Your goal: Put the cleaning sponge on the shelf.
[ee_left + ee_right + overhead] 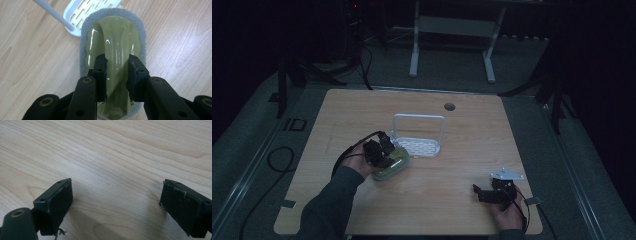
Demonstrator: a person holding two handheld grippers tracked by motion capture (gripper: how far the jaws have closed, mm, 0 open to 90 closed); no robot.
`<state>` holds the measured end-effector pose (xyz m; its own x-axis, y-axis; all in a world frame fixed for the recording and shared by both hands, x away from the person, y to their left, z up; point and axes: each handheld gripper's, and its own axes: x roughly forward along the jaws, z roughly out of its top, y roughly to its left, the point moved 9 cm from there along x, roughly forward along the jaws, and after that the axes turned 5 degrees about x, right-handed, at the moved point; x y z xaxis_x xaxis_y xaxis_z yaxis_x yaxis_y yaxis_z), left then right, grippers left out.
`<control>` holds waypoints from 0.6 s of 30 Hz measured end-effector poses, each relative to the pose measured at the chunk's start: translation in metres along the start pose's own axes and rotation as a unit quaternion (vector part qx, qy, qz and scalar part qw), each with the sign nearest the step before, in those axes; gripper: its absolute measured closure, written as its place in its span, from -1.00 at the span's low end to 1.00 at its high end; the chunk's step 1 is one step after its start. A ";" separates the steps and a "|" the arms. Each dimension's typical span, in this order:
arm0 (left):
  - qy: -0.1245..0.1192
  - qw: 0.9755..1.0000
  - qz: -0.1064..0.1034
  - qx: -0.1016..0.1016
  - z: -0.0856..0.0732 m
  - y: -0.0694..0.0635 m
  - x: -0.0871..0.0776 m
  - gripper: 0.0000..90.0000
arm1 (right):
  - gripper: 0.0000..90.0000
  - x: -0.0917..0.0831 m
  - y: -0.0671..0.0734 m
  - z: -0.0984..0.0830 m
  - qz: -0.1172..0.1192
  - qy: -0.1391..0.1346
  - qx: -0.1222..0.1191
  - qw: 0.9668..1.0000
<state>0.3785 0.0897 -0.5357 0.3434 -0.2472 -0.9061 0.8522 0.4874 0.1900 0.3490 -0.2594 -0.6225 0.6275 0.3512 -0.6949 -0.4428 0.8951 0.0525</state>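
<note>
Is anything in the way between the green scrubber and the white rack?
Nothing visible. The left hand-held gripper has its jaws on either side of the scrubber's green handle ridge, and the white rack sits just beyond the scrubber, close against its far end. The high view shows no gap between them.

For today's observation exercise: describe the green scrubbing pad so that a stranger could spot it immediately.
Start at the wooden table and find the white slotted rack near its middle. Touching the rack's near-left corner lies the scrubber: an olive-green glossy handle on a grey sponge base, its ridge between the left gripper jaws, the table's one green thing.
</note>
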 end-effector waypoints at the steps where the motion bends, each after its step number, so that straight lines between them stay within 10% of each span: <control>1: -0.002 1.000 0.000 0.006 0.001 0.000 0.000 0.60 | -0.76 0.000 0.000 0.000 0.000 0.000 0.000 1.000; 18: -0.047 0.997 0.025 0.047 0.011 0.004 -0.006 0.60 | -0.76 0.000 0.000 0.000 0.000 0.000 0.000 1.000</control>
<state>0.3847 0.0839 -0.5253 0.4179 -0.3045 -0.8559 0.8649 0.4216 0.2723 0.3489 -0.2594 -0.6225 0.6274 0.3514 -0.6949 -0.4428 0.8951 0.0528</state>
